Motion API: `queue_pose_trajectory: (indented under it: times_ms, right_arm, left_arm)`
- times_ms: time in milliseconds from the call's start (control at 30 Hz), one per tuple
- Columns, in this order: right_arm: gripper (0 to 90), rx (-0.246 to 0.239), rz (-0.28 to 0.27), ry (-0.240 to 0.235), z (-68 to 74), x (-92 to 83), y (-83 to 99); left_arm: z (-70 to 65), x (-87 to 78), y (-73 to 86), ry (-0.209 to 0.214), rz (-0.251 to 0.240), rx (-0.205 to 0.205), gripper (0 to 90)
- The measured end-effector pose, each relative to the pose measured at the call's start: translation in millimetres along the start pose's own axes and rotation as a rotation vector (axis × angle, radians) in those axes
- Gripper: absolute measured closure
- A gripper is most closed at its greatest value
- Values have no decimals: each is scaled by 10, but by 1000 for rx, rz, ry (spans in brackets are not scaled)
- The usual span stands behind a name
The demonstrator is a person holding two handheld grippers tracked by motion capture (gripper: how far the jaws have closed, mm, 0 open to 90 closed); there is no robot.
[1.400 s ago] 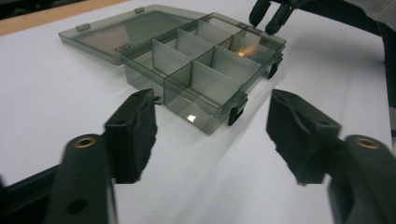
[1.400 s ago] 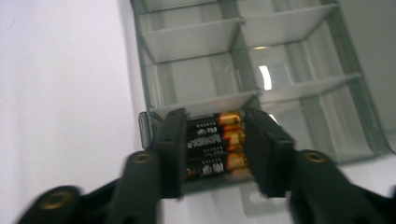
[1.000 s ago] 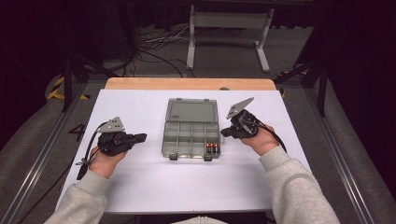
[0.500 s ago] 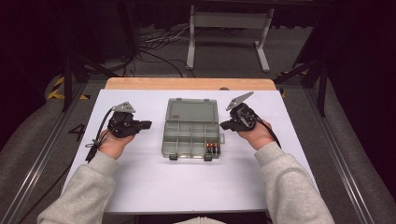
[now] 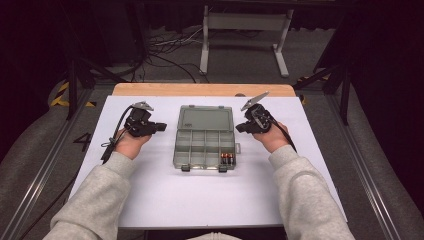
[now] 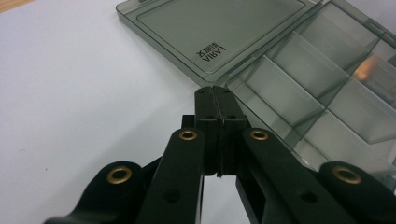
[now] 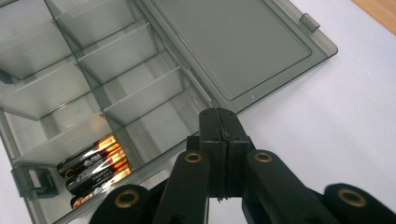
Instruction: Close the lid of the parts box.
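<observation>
A smoky clear compartment box (image 5: pixel 205 142) lies open in the middle of the white table top, its flat lid (image 5: pixel 205 118) folded back on the far side. Several batteries (image 5: pixel 227 159) lie in its near right compartment, seen as batteries (image 7: pixel 93 172) in the right gripper view. My left gripper (image 5: pixel 161 127) is shut and empty, its tips (image 6: pixel 214 91) close to the box's left edge near the hinge. My right gripper (image 5: pixel 239 128) is shut and empty too, its tips (image 7: pixel 217 113) at the box's right edge beside the lid (image 7: pixel 233 46).
The white sheet (image 5: pixel 150 195) covers a wooden table whose bare edge (image 5: pixel 200 90) shows at the back. Dividers (image 6: pixel 303 88) split the box into several compartments. A metal stand (image 5: pixel 245 30) and cables lie on the floor beyond. Rails run along both sides of the table.
Both hands have moved away from me and inward toward the box's hinge line, the left one farther. Both grippers stayed shut.
</observation>
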State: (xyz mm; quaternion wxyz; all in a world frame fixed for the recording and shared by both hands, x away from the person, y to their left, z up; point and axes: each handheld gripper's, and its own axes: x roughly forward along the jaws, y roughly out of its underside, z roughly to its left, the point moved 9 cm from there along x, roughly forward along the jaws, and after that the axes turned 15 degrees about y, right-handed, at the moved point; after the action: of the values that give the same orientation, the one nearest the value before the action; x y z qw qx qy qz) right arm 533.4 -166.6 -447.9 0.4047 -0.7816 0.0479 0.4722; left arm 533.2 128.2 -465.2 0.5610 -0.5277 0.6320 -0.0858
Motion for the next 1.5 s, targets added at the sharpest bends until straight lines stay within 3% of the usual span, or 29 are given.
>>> queue_pose_trajectory:
  times_ms: [333, 633, 767, 1000, 1500]
  right_arm:
    - [900, 37, -10, 15, -149, 73, -91]
    - [900, 75, 5, 26, -267, 182, -87]
    - [900, 78, 19, 25, -274, 237, -56]
    - [900, 80, 50, 23, -272, 365, -2]
    - [900, 96, 113, 13, -247, 615, 104]
  left_arm:
    - [140, 93, -121, 5, -4, -33, 894]
    - [208, 137, -200, -16, 7, -32, 894]
    - [257, 196, -168, -26, 27, -48, 893]
    - [283, 320, -139, -31, 57, -18, 892]
    - [380, 502, -54, -25, 90, -59, 892]
